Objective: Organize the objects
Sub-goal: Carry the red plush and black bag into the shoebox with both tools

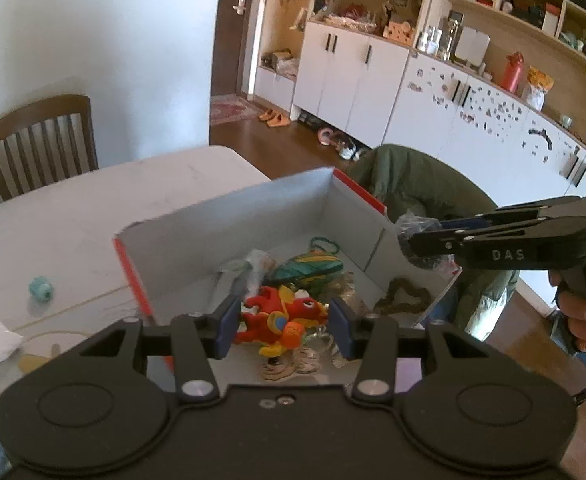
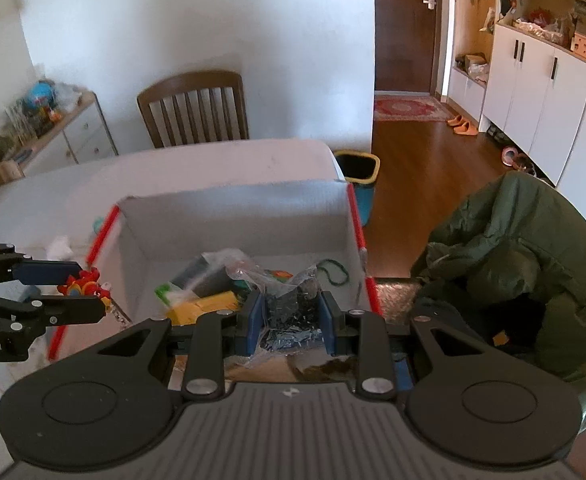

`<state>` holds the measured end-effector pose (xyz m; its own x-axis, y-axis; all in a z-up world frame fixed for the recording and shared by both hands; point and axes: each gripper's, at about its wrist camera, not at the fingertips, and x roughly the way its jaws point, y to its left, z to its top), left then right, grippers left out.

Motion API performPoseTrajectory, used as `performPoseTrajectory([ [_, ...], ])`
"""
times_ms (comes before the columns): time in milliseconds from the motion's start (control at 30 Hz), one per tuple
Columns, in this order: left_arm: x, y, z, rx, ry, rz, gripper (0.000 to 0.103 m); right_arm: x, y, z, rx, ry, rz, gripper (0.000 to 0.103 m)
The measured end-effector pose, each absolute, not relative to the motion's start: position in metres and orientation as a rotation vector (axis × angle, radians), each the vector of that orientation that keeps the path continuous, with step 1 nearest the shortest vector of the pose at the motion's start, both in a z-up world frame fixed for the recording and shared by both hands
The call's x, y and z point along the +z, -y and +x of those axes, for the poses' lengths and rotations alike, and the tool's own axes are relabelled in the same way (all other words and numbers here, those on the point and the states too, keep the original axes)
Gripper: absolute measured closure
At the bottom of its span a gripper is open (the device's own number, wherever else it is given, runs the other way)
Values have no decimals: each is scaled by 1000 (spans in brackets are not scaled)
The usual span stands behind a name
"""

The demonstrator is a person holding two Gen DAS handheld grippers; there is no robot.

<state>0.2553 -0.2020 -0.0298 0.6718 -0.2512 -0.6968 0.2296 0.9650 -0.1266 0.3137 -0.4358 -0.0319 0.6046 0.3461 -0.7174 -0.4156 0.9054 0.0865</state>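
Left wrist view: my left claw (image 1: 283, 326) grips red dragon toy (image 1: 281, 318) | right claw (image 2: 289, 318) clamps clear bag of small parts (image 2: 293, 312) | box (image 1: 253, 216) at 12 o'clock part-filled; teal bead (image 1: 41, 288), tissue (image 1: 1, 340) at 9 o'clock left out.

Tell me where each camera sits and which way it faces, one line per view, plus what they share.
Left wrist: on the left gripper, looking into the red-edged white cardboard box; fingers around a red and yellow toy figure; a hand shows.
Right wrist: on the right gripper, facing the same box; fingers clamp a clear plastic bag of dark small parts.
Shared: box, brown wooden chair, each other's gripper.
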Motion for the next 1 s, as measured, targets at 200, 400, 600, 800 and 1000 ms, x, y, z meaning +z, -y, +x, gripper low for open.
performPoseTrajectory([
  [200,-50,224,271,-281,-841,6,56,-49,434,330,462,-838,-128,74],
  [400,-67,238,283,-275,-884,40,56,-65,415,343,499,-859,-183,74],
  [600,-77,245,292,-274,-913,70,56,-81,404,357,510,-894,-204,74],
  [800,-86,252,303,-278,-938,95,56,-93,398,367,510,-925,-221,74],
  [1000,-92,257,309,-282,-953,125,56,-100,397,376,496,-946,-223,74],
])
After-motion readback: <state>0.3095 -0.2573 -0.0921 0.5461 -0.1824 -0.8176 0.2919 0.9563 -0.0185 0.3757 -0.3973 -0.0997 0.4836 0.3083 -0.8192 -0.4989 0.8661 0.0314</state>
